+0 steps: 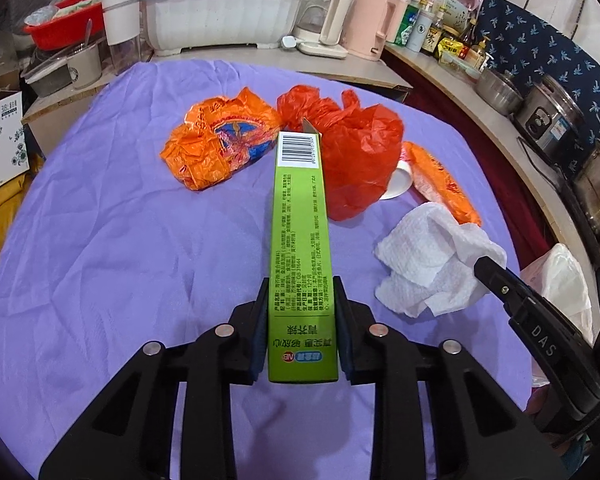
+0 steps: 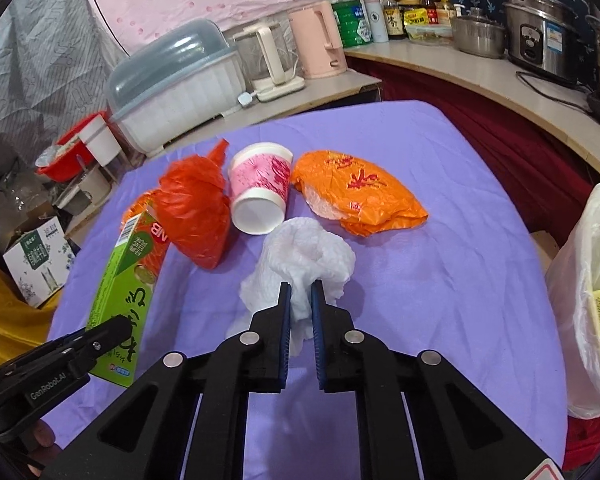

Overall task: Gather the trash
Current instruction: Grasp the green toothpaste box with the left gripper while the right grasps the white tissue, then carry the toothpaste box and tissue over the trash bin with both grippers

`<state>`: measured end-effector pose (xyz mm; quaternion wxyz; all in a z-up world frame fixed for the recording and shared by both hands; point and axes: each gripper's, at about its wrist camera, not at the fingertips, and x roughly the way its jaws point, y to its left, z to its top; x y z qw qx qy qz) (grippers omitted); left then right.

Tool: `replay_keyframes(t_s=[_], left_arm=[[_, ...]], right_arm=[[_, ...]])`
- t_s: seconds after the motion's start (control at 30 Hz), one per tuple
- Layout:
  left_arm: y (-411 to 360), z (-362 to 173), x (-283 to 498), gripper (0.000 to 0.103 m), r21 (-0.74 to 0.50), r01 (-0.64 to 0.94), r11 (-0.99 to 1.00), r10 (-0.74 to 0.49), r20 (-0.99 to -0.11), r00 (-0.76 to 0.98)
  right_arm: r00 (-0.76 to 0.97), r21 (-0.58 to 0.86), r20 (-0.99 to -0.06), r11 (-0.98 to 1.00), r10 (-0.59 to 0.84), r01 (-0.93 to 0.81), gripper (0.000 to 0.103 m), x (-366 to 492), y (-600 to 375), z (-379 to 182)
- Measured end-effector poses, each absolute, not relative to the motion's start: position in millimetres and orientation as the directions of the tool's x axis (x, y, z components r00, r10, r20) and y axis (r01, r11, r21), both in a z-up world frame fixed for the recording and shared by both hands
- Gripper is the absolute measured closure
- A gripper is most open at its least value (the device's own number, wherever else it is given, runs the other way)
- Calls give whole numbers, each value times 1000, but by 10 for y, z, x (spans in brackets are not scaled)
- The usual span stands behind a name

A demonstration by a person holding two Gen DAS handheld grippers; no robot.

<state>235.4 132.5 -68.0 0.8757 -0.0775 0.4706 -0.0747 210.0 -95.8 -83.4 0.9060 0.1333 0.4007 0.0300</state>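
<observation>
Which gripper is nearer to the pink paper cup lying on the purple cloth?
Right. The right gripper, shut on the white tissue, is just before the pink paper cup. The left gripper holds the green box farther away.

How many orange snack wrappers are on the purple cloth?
2. One orange wrapper lies left of the red bag; the other orange wrapper lies right of the paper cup. More may hide underneath.

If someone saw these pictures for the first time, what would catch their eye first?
Probably the long green box clamped in the left gripper at centre frame. Next, the white paper towel pinched by the right gripper, with the red plastic bag behind on the purple cloth.
</observation>
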Motion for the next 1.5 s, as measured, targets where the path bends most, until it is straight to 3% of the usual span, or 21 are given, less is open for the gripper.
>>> replay_keyframes(t_s=[0.57, 0.9, 1.07, 1.17, 1.5], left_arm=[[786, 60, 1708, 76, -188, 205, 961, -276, -723, 633], [273, 175, 1449, 76, -155, 299, 942, -317, -710, 629], [209, 105, 1431, 76, -146, 302, 942, -310, -723, 617], [219, 27, 1453, 76, -142, 296, 945, -300, -736, 607], [292, -216, 1588, 76, -121, 270, 955, -261, -773, 578]], right_arm=[[808, 295, -580, 951, 106, 87, 97, 1266, -1481, -26], [795, 310, -600, 942, 90, 127, 100, 909, -1881, -108], [758, 328, -645, 932, 100, 157, 71, 881, -1931, -443], [728, 331, -675, 931, 119, 156, 64, 928, -1863, -652], [641, 323, -750, 936, 163, 140, 66, 1250, -1580, -1211]])
